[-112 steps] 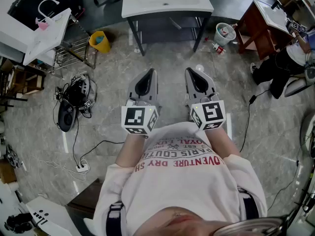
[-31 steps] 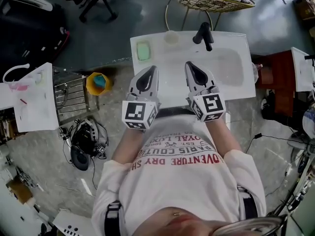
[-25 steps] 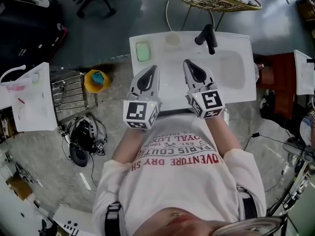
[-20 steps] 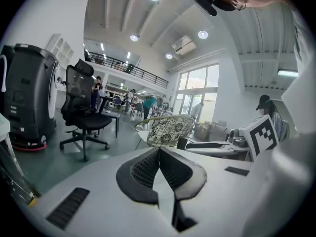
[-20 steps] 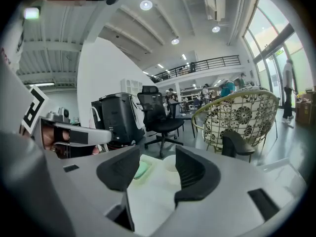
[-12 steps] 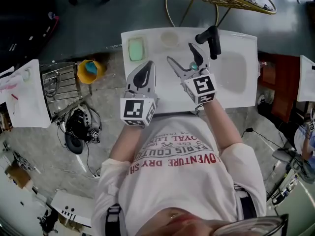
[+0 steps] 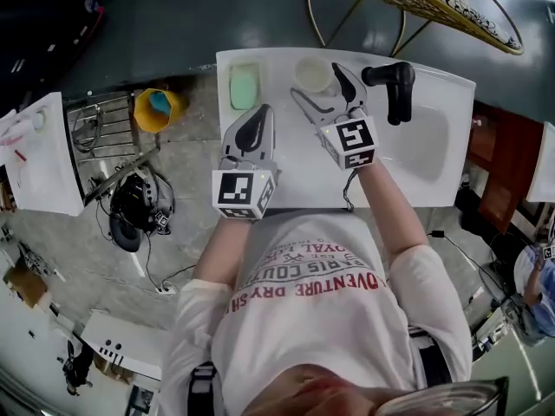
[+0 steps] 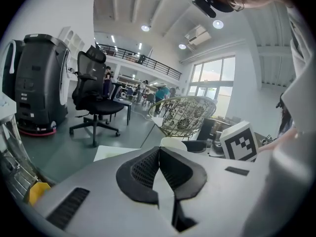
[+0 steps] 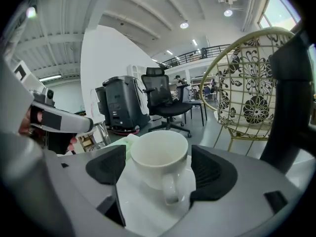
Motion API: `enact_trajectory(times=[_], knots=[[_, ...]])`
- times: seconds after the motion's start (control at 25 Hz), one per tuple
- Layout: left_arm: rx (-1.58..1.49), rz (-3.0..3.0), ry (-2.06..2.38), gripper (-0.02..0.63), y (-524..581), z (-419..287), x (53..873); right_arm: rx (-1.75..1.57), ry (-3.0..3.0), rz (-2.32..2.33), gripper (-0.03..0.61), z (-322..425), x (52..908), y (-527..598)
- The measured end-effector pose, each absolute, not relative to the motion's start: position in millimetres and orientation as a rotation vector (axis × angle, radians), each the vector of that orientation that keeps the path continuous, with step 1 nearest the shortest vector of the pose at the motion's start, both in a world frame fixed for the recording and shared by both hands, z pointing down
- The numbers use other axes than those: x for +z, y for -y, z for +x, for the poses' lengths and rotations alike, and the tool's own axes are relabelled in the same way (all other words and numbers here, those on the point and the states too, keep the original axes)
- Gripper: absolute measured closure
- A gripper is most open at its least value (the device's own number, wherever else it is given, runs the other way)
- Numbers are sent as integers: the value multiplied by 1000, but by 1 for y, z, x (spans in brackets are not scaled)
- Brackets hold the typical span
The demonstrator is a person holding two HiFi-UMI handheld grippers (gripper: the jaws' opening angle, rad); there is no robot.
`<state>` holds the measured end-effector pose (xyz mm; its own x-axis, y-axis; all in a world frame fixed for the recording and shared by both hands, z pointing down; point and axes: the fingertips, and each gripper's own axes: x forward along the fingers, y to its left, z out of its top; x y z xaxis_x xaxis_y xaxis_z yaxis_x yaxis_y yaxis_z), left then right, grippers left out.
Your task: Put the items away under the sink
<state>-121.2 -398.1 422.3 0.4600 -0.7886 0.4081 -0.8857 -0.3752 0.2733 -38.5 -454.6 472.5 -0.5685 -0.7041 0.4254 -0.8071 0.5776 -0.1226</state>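
Note:
A white mug (image 7: pixel 311 74) (image 9: pixel 159 163) stands upright on the white sink top (image 7: pixel 286 180), near its back edge, handle turned toward me. My right gripper (image 7: pixel 321 87) (image 9: pixel 160 172) is open, its jaws standing either side of the mug without touching it. A pale green sponge or soap bar (image 7: pixel 244 86) lies on the sink top left of the mug. My left gripper (image 7: pixel 254 135) (image 8: pixel 159 168) is shut with nothing between its jaws, hovering over the sink top's left front part. The black tap (image 7: pixel 395 87) stands right of the mug.
The basin (image 7: pixel 434 141) lies at the sink's right. A yellow bucket (image 7: pixel 159 107), a wire rack (image 7: pixel 104 133) and cables (image 7: pixel 139 215) sit on the floor to the left. A wicker chair (image 7: pixel 434 3) stands behind the sink, a red-brown cabinet (image 7: pixel 494 172) to its right.
I have walked up to the sink. Over the last second my right gripper opened and reached forward to bracket the mug. The left gripper stayed shut, nearly still.

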Motion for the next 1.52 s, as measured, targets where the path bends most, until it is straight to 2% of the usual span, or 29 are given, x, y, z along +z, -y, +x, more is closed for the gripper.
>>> enact_trajectory(times=[0.4,1.0,1.52], knots=[[262,2208,1394,591,414,-128,446,415,2471,1168,187,-52,503,474],[271,2213,1387,591,410,-133,442,367,2494,1164,187,-54,495,476],[229,2335,1345,591,382,-133,394,311,2494,1312,187,-41,429,432]])
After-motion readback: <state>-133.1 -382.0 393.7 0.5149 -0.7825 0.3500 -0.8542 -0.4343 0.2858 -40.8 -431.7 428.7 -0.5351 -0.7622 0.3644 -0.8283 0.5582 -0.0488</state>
